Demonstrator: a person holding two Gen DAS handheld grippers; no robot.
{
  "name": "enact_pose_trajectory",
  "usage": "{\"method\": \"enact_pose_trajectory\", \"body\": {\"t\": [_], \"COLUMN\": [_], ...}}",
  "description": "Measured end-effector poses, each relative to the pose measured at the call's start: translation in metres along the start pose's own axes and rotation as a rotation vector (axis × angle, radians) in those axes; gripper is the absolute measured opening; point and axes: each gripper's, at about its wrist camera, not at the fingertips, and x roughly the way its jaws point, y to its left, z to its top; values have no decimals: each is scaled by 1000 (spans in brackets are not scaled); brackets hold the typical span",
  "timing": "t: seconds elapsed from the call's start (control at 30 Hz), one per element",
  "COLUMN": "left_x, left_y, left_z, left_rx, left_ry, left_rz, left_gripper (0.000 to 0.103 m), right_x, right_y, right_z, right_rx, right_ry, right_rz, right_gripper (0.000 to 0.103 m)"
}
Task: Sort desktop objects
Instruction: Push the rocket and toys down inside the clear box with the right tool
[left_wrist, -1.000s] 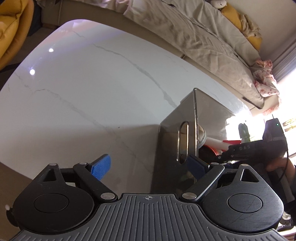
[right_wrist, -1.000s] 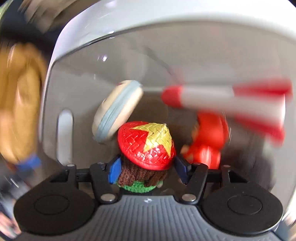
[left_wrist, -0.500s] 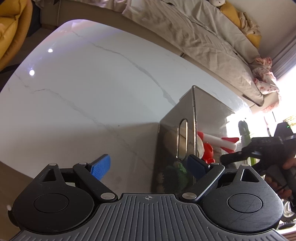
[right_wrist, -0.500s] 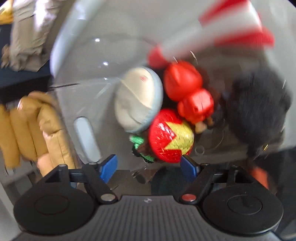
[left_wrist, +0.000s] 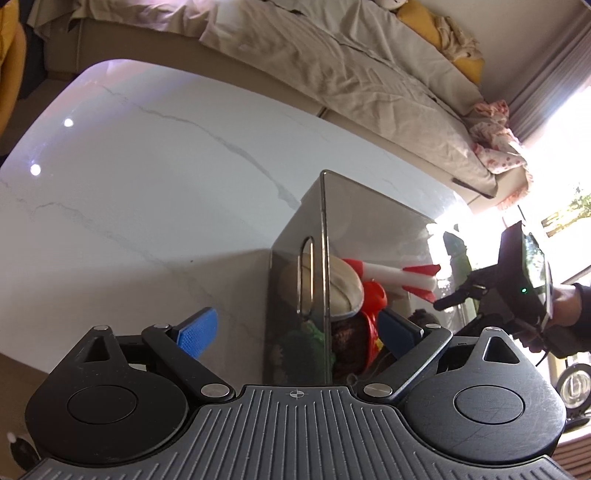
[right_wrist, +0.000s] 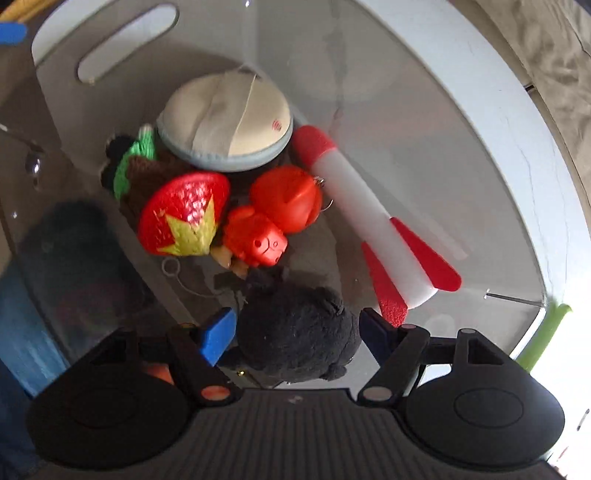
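A smoky clear bin (left_wrist: 354, 229) stands on the white marble table (left_wrist: 147, 192). Seen from above, the bin (right_wrist: 461, 155) holds a knitted doll with a red and yellow hat (right_wrist: 184, 218), a round cream pouch (right_wrist: 225, 118), a red figure (right_wrist: 273, 218), a red and white rocket (right_wrist: 373, 221) and a black plush (right_wrist: 295, 339). My right gripper (right_wrist: 297, 332) is open above the bin, over the black plush, holding nothing. My left gripper (left_wrist: 297, 330) is open, its jaws either side of the bin's near corner. The right gripper also shows in the left wrist view (left_wrist: 517, 280).
A sofa with a beige cover (left_wrist: 332, 66) runs along the table's far side. A slot handle (left_wrist: 306, 277) is cut into the bin's near wall. A green stick (right_wrist: 543, 332) lies outside the bin at the right.
My right gripper opened and let go of the hat doll, which now lies in the bin. The right gripper has pulled up and back. The left gripper has hardly moved.
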Motion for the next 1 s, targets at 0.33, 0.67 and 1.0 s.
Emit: {"method": "enact_pose_trajectory", "body": {"t": [0.33, 0.67, 1.0], "left_x": [3, 11, 8], "left_y": [24, 23, 30], "left_z": [-4, -3, -5], "left_rx": [-67, -87, -102], "left_ry": [14, 33, 37], "left_rz": [18, -11, 12], "left_gripper": [97, 97, 97], "right_x": [-6, -27, 46], "right_y": [-30, -83, -61], "right_z": [4, -3, 32], "right_rx": [170, 657, 860], "right_ry": [-12, -202, -218], "right_rz": [192, 466, 662], "right_gripper": [65, 66, 53]}}
